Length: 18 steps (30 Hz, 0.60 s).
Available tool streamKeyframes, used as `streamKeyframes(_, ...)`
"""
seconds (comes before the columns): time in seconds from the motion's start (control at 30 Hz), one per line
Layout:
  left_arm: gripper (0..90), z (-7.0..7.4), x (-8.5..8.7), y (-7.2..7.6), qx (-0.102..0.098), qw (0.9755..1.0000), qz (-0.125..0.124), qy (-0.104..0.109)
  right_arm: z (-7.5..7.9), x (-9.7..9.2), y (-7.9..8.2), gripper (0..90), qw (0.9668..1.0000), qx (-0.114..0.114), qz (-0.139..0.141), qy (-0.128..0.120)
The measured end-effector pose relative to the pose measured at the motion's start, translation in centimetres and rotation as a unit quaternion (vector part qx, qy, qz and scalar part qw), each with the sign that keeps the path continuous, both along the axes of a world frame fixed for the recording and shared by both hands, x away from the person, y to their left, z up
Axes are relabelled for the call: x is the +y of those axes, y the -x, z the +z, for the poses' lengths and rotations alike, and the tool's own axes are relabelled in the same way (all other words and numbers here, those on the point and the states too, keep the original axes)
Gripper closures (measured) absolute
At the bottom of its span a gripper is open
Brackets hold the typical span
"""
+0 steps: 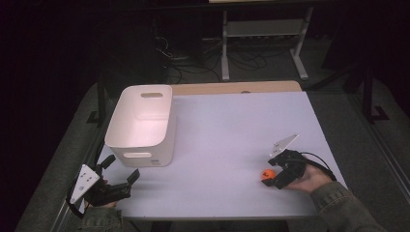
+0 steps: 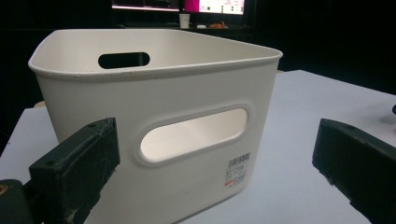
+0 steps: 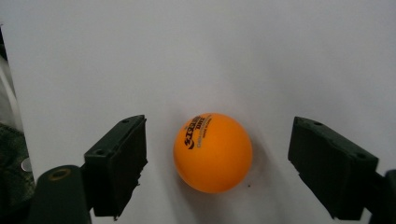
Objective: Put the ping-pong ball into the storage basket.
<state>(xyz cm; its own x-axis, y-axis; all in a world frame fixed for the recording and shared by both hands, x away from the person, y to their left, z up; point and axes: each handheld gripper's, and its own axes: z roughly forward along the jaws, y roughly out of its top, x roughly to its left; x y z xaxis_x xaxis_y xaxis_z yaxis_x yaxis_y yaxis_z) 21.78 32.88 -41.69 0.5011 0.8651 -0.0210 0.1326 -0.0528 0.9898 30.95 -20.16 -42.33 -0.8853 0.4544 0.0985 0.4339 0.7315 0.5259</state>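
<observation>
Holding our left hand-held gripper (image 1: 121, 168) low at the near left corner of the counter (image 1: 232, 125), we keep its jaws wide apart with nothing between them. It points at the white bin (image 1: 140, 123), which stands upright just past it on the left half of the counter. In the left gripper view we see the bin (image 2: 154, 116) close up, with an oval handle hole in its near wall and a small label below that hole.

Far over on the right side of the counter lies a small orange ball (image 1: 266, 174). Our right hand-held gripper (image 1: 269, 177) sits low around it. In the right gripper view the ball (image 3: 212, 151) rests on the counter (image 3: 233, 56) between the two black jaws, and we see a gap on each side of it. The jaws are part way open and do not touch the ball.
</observation>
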Motion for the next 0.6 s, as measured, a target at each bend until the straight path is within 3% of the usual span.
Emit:
streamKeyframes(0.23, 0.2, -0.01, -0.02, -0.02, 0.001, 1.0, 0.0, -0.001, -0.26, 0.13, 0.04, 33.2, 0.9999, 0.011, 0.003, 0.004)
streamKeyframes(0.33, 0.2, -0.01, -0.02, 0.0, 0.001, 1.0, 0.0, -0.002, -0.35, 0.18, -0.03, 37.0, 0.9998, 0.006, -0.004, 0.017)
streamKeyframes(0.6, 0.2, -0.02, -0.03, -0.01, 0.001, 1.0, 0.0, -0.003, -0.29, -0.32, -0.16, 49.2, 0.9996, 0.025, -0.006, 0.008)
